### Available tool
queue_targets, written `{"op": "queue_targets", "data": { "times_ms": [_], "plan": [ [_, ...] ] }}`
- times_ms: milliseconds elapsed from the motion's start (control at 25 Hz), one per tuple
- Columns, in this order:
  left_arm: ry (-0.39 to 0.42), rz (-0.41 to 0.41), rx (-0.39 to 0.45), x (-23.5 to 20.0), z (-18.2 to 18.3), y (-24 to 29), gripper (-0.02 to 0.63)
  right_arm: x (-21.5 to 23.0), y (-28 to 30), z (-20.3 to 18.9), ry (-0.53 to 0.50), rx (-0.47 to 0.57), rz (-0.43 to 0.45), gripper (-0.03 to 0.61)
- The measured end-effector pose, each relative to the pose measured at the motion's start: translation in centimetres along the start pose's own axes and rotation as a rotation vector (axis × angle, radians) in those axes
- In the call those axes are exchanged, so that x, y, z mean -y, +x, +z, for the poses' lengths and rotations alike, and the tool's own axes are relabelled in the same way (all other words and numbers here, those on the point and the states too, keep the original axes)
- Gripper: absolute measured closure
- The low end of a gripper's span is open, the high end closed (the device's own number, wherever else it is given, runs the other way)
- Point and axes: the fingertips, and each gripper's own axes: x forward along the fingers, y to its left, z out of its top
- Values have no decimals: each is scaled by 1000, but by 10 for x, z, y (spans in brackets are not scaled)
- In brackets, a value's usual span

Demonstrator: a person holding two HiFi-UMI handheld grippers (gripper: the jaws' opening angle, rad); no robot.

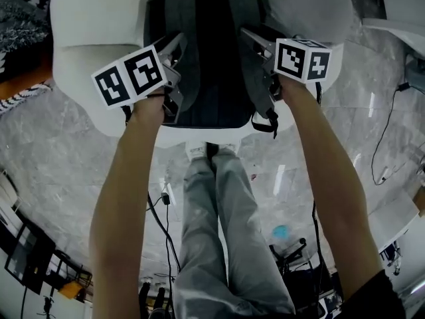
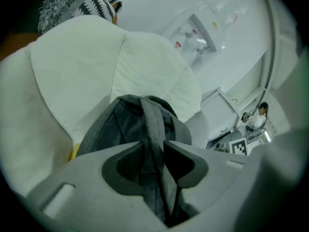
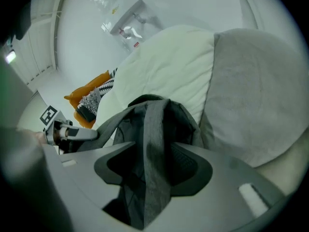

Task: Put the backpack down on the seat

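Observation:
A dark grey backpack [image 1: 199, 58] rests upright on the white armchair seat [image 1: 86, 52], its back panel and shoulder straps facing me. My left gripper [image 1: 175, 46] is at its left strap and my right gripper [image 1: 254, 40] at its right strap. In the left gripper view the left gripper [image 2: 153, 151] is open, and the grey strap [image 2: 153, 124] runs through the narrow gap between its jaws. In the right gripper view the right gripper [image 3: 155, 153] is also open, with the other strap [image 3: 155, 124] hanging loosely between its jaws.
White cushions [image 2: 145, 66] back the armchair, and a grey cushion [image 3: 260, 91] lies to its right. A striped knitted item on something orange [image 3: 89, 98] lies left of the chair. The person's legs [image 1: 219, 211] stand on a marble floor with cables [image 1: 385, 131].

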Motion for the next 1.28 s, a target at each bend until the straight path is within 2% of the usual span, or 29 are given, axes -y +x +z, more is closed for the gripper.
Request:
{"op": "queue_targets", "data": {
  "times_ms": [160, 240, 320, 400, 480, 600, 720, 840, 960, 1120, 1280],
  "plan": [
    [3, 61, -11, 2, -9, -23, 484, 1, -29, -18, 8, -22, -78, 357],
    [23, 92, -21, 1, -14, -36, 484, -2, -41, -24, 18, -19, -90, 359],
    [10, 108, -26, 2, -24, -47, 485, -6, -53, -33, 34, -18, -81, 362],
    [-65, 103, -16, 7, -40, -60, 489, -15, -66, -46, 35, -34, -53, 435],
    [-131, 107, -7, 12, -58, -72, 515, -27, -77, -59, 30, -52, -35, 477],
    [-144, 128, -17, 23, -83, -96, 614, -52, -98, -69, 50, -43, -25, 522],
    [-142, 119, -26, 42, -99, -118, 614, -79, -122, -73, 31, -44, -17, 555],
    [-121, 121, -30, 61, -107, -138, 614, -102, -146, -71, 13, -41, -7, 571],
    [-67, 139, -44, 80, -108, -157, 614, -121, -167, -58, 11, -22, -7, 571],
    [-46, 118, -37, 116, -91, -185, 614, -154, -191, -38, 15, 14, -1, 571],
    [65, 138, -22, 154, -74, -216, 614, -187, -225, -16, 29, 62, -10, 571]
  ]
}}
